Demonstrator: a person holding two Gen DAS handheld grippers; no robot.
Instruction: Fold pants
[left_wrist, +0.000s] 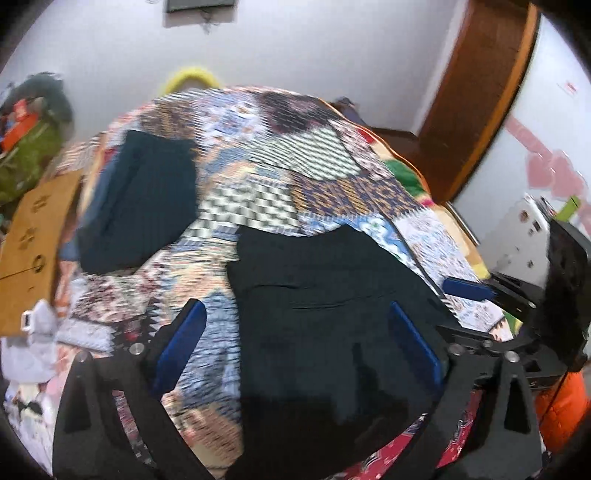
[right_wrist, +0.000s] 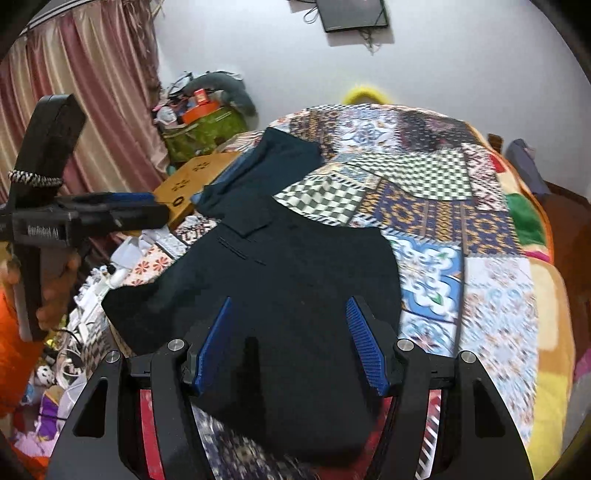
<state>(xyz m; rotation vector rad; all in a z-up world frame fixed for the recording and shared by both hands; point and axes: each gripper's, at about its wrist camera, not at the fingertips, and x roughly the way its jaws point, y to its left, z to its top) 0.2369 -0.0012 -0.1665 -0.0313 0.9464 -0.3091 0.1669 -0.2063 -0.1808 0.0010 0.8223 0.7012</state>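
Note:
Dark pants (left_wrist: 314, 295) lie flat on a patchwork bedspread (left_wrist: 258, 162); the right wrist view shows the same pants (right_wrist: 280, 266) at the near edge of the bed. My left gripper (left_wrist: 295, 306) hovers over them, jaws wide apart and nothing between the blue pads. My right gripper (right_wrist: 290, 301) also hangs above the cloth, its jaws partly apart and empty. One of the right gripper's blue pads (left_wrist: 467, 288) shows at the right edge. The left gripper (right_wrist: 110, 212) appears side-on at the left, held by a hand (right_wrist: 55, 288).
A second dark garment (right_wrist: 280, 155) lies at the far left of the bed on something blue. Beside the bed stand a wooden stool (right_wrist: 192, 177), a green bag of clutter (right_wrist: 199, 136) and pink curtains (right_wrist: 74, 92). White clutter (right_wrist: 88, 295) covers the floor. A wooden door (left_wrist: 480, 92) is at the right.

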